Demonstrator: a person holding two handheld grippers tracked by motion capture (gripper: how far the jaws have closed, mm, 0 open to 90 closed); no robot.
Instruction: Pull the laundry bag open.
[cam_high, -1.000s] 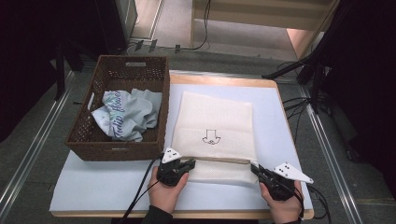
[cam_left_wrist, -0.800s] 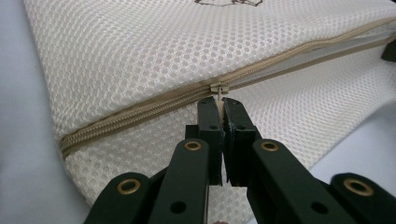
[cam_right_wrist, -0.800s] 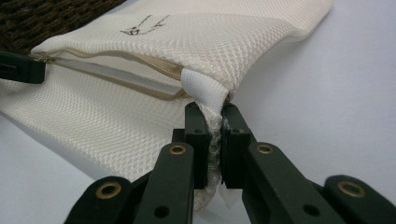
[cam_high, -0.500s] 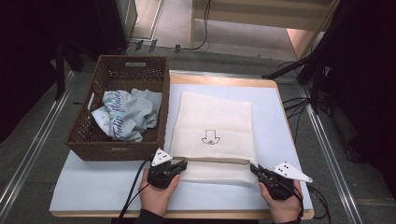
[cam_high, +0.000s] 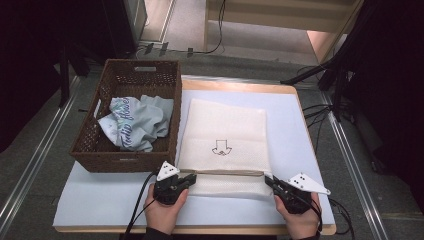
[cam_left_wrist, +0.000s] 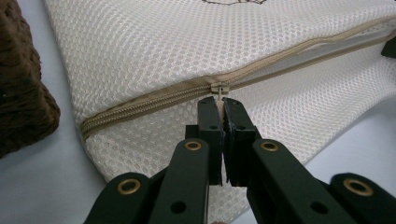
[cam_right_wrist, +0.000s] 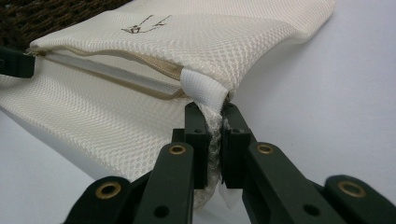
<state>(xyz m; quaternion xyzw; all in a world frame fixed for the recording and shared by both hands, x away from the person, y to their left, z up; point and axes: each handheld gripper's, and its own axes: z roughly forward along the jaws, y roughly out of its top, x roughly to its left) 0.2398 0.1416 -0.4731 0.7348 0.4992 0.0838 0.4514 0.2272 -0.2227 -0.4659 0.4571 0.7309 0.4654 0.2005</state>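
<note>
A cream mesh laundry bag (cam_high: 225, 135) with a small black emblem lies flat on the white table mat (cam_high: 100, 205). Its tan zipper (cam_high: 227, 172) runs along the near edge. My left gripper (cam_high: 191, 177) is at the bag's near left corner, shut on the zipper pull (cam_left_wrist: 219, 88). The zipper gapes to the right of the slider and is closed to its left. My right gripper (cam_high: 269, 181) is shut on the bag's near right corner by the white tab (cam_right_wrist: 203, 88). In the gripper views, the left gripper (cam_left_wrist: 223, 106) and right gripper (cam_right_wrist: 212, 114) both pinch tight.
A brown wicker basket (cam_high: 125, 162) stands on the mat to the left of the bag and holds a crumpled light blue garment (cam_high: 135, 122). Cables (cam_high: 320, 115) trail over the floor at the right. Bare mat lies in front of the basket.
My left hand has slid left along the bag's near edge with the zipper pull, and the zipper gap has grown longer. The right hand has kept still on its corner.
</note>
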